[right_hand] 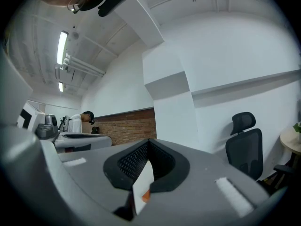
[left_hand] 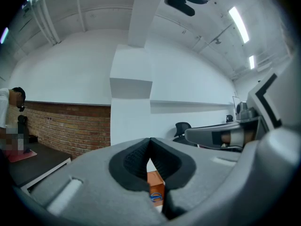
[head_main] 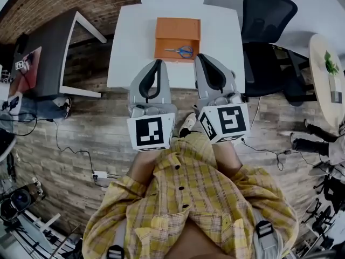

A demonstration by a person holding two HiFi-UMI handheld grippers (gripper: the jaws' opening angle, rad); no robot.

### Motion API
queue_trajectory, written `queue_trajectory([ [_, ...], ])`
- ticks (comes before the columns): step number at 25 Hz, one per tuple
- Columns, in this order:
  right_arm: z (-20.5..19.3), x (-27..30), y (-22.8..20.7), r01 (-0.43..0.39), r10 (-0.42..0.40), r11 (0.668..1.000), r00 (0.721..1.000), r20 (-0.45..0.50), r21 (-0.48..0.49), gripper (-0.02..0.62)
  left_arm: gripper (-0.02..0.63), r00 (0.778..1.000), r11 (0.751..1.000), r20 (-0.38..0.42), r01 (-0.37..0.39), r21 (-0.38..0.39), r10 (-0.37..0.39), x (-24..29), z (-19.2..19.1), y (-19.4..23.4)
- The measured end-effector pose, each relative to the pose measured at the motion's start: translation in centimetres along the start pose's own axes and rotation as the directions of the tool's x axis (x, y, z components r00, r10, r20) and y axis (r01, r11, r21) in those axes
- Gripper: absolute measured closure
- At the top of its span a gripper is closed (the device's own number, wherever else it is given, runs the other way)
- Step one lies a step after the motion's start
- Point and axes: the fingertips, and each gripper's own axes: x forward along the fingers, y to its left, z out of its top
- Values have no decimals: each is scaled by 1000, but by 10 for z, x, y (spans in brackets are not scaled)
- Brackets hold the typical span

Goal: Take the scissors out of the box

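White table (head_main: 121,53) stands on a wood-plank floor (head_main: 97,128). Black office chair (head_main: 268,20) just off its right side. Dark grey table (head_main: 51,50) with white legs to its left. Small round table (head_main: 319,72) bearing a potted plant (head_main: 330,63) at far right. White power strip (head_main: 99,174) on the floor. Walls are white above a brick band (left_hand: 66,128), with a white pillar (left_hand: 130,112). Strip lights (left_hand: 240,25) on the ceiling.

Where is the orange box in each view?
Head view: box at top centre, on the table.
Left gripper view: low centre, only partly visible.
Right gripper view: only an orange sliver, low centre.
Shared landmark: black office chair, to its right.
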Motion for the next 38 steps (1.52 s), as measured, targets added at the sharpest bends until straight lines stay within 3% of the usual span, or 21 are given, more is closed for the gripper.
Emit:
queue_trajectory([
  [4, 3, 14, -17, 1, -1, 1000, 1000, 7, 7, 591, 604, 1000, 999, -30, 8, 49, -6, 21, -6, -2],
  [17, -1, 38, -58, 4, -4, 1000, 1000, 10, 4, 591, 604, 1000, 999, -16, 2, 40, -1, 72, -12, -12],
  [23, -8, 49, -71, 10, -10, 1000, 1000, -15, 12, 590, 604, 993, 992, -105, 57, 113, -45, 90, -35, -20],
  [31, -32, 81, -89, 50, -47, 998, 995, -83, 29, 589, 604, 983, 980, -152, 123, 156, -99, 124, -54, -13],
  [38, -21, 107, -94, 97, -96, 995, 993, -72, 13, 589, 604, 963, 955, -186, 228, 189, -193, 155, -62, -12],
])
